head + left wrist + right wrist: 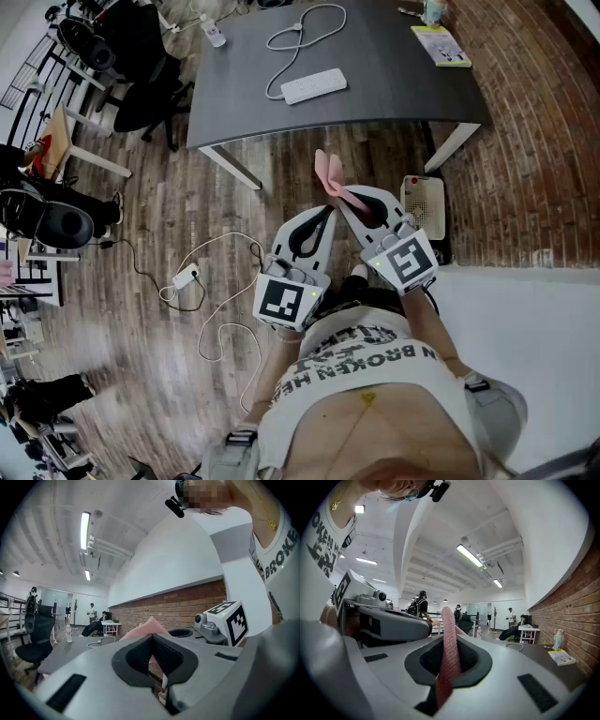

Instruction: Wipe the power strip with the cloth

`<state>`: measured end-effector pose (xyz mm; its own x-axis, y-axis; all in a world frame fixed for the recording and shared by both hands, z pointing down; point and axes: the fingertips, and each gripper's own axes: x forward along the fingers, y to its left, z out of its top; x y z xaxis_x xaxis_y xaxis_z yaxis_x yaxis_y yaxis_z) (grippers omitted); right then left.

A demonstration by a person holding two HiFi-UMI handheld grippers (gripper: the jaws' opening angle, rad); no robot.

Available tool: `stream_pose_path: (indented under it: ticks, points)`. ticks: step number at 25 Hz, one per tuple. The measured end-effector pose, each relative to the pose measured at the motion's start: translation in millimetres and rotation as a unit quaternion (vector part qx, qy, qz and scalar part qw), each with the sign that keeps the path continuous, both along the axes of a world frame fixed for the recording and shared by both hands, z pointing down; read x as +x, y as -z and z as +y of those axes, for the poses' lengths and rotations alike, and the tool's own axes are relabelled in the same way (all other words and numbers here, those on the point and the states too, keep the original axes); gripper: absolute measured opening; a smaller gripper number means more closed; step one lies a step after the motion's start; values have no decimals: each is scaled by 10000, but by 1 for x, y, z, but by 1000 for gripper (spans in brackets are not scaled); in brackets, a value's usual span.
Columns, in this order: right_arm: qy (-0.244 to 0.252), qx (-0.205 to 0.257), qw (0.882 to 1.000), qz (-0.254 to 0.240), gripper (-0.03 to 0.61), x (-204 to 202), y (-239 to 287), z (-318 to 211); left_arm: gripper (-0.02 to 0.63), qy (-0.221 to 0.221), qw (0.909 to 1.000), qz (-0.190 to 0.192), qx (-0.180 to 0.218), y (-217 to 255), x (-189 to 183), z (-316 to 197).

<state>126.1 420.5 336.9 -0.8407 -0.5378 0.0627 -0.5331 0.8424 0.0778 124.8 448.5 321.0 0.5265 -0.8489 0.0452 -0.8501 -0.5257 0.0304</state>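
Head view looks down on a dark grey surface (394, 84) carrying the white power strip (313, 86), which lies flat with its pale cord (298, 33) looping away on its far side. Both tools are well short of the power strip, off the surface's near edge and close to the person's body.

The left hand-held gripper (152, 639) sits on the near-left side of the power strip. Its jaws are clenched together with nothing between them. The right hand-held gripper (449, 641), just beside it, is clamped on the pink cloth (328, 173), and a narrow strip of the fabric stands up out of the jaws toward the power strip.

The power strip looks like rigid, smooth plastic and is probably light, so it will likely skate across the surface under a sideways wipe, and the cord may drag on it. One short end is the better place to pin or pinch it, which leaves the long top face free.

The cloth appears thin, soft and limp, with a waffle-like weave. It is gripped near one edge, so the free part should drape over the power strip's top. A bunched hold nearer the cloth's middle would probably press more firmly.
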Motion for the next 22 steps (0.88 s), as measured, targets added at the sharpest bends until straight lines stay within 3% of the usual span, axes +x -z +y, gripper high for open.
stream_pose_path:
  ticks: [6,15,22]
  points:
    - [106,-92,9995,-288,17,17,0,2,8,54,10000,55,-36,-3,13,0]
    - [-77,-148,9998,-78,17,43,-18,-14,8,51,9994,100,-318,-23,28,-5]
    - [-315,-173,9993,-105,17,40,-18,-51,8,-109,9991,204,-360,-28,20,-46]
